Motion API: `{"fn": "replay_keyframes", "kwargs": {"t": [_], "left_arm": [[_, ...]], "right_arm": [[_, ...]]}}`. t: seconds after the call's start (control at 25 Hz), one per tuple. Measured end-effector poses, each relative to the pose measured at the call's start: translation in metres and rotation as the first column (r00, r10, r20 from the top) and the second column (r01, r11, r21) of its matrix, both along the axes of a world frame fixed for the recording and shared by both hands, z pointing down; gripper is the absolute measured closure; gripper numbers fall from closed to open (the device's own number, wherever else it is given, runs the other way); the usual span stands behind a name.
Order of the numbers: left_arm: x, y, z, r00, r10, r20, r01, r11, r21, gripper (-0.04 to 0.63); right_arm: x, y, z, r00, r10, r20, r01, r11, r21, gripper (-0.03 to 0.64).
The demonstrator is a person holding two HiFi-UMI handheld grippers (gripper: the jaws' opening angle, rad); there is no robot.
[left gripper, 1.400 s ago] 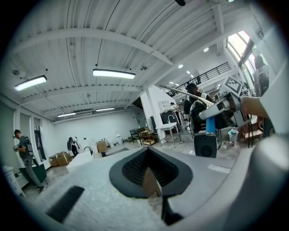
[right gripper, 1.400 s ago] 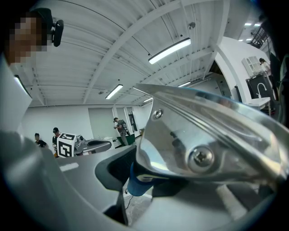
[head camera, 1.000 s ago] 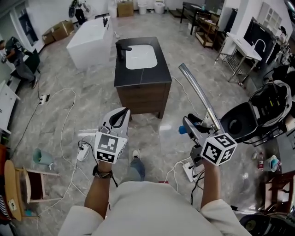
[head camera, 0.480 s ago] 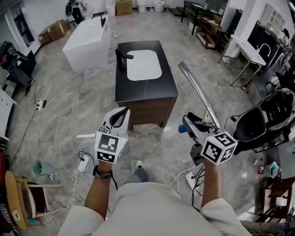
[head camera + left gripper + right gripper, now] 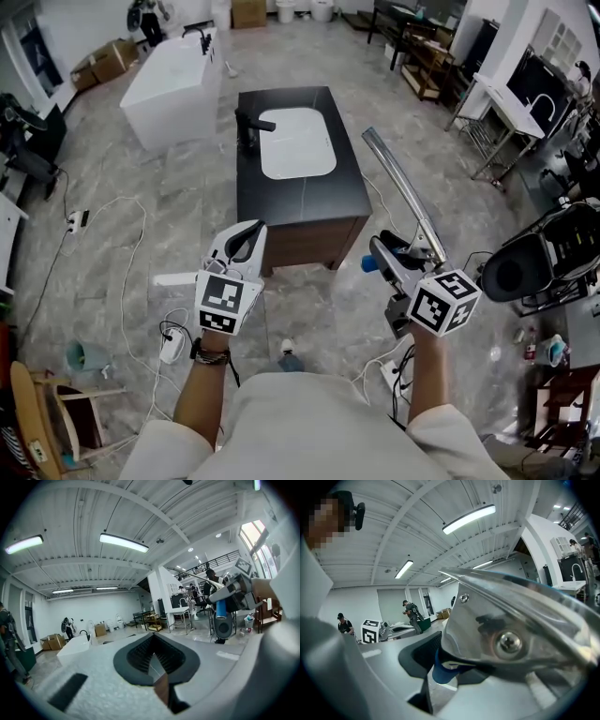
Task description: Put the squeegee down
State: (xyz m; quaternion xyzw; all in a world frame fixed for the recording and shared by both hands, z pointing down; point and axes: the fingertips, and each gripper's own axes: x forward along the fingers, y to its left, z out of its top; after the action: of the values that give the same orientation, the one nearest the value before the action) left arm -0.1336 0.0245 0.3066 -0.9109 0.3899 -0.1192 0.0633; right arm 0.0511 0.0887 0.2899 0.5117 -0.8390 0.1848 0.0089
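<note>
Seen from above, a person (image 5: 300,427) stands on a grey marbled floor (image 5: 187,211) with a gripper in each hand, both in the lower middle of the frame. The left gripper (image 5: 246,240), left of centre, has its jaws clenched fully together on nothing. Its own view shows the two dark pads meeting in a tight seam, with only the workshop beyond. The right gripper (image 5: 386,255), right of centre, is grasping the squeegee (image 5: 405,192) by its blue handle (image 5: 368,264), with the jaws only as far apart as the handle is thick. The squeegee is held in the air and touches nothing else. Its long metal blade rail slants up and to the left from the gripper, and its tip appears just right of a vanity cabinet (image 5: 298,239). In the right gripper view, the squeegee's shiny metal head and its screw fill the right half of the frame, and the blue handle end pokes out below between the jaws. The cabinet stands in the upper centre beyond both grippers, with a black top, a white basin (image 5: 296,142) and a black faucet (image 5: 249,127). A white bathtub (image 5: 173,80) sits at upper left, a black chair (image 5: 525,272) at the right edge, and cables (image 5: 127,281) trail across the floor at left.
</note>
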Motion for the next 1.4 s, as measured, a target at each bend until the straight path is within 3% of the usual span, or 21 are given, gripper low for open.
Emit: {"fn": "replay_keyframes", "kwargs": {"t": [0.76, 1.4], "left_arm": [[-0.018, -0.085, 0.012, 0.999, 0.032, -0.015, -0.033, 0.999, -0.038, 0.598], [0.017, -0.171, 0.030, 1.000, 0.011, 0.006, -0.011, 0.997, -0.072, 0.598]], "right_arm": [[-0.032, -0.089, 0.009, 1.000, -0.005, 0.011, 0.005, 0.999, -0.041, 0.506], [0.012, -0.176, 0.038, 0.999, -0.008, 0.044, 0.012, 0.996, -0.088, 0.506]]}}
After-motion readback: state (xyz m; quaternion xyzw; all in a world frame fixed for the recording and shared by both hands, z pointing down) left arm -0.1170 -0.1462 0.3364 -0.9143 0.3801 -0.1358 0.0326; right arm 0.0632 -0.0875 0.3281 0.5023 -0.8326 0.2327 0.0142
